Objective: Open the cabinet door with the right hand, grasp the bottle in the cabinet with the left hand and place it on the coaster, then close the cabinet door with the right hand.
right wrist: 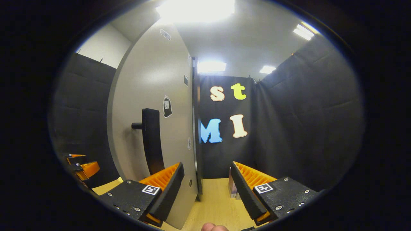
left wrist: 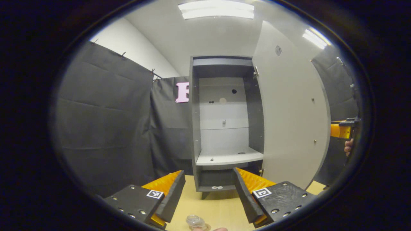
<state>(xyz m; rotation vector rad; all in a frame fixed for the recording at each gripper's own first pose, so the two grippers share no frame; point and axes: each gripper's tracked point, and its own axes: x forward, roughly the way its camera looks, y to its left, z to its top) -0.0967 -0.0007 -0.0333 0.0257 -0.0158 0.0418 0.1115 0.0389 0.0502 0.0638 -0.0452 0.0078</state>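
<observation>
In the left gripper view, the cabinet (left wrist: 224, 128) is seen straight ahead on the pale wooden table (left wrist: 221, 208), dark-framed with a light back panel. Its door (left wrist: 289, 112) is swung fully open to the right, hinged on the cabinet's right edge. A light shelf (left wrist: 229, 157) crosses the lower part of the cabinet, and small dark marks can be made out on it; what they are cannot be told.

The left gripper (left wrist: 208, 195) is held in front of the cabinet with its two fingers spread wide, and nothing is held between them. Below the gap, at the near edge of the table, a clear bottle (left wrist: 194, 221) is seen from above, its top towards the camera. Whether it rests on a coaster cannot be told from this angle. It lies between the fingers' lines but is touched by neither.

At the far right of that view, beyond the door's edge, the right gripper (left wrist: 345, 130) is glimpsed with a hand (left wrist: 348, 147) around it.

In the right gripper view, the right gripper (right wrist: 207, 189) is also wide open and empty. The outer face of the door (right wrist: 154, 96) rises on the left, with its dark vertical handle (right wrist: 151, 141) just beyond the left finger, not gripped. The left gripper (right wrist: 80, 166) shows low at the far left.
</observation>
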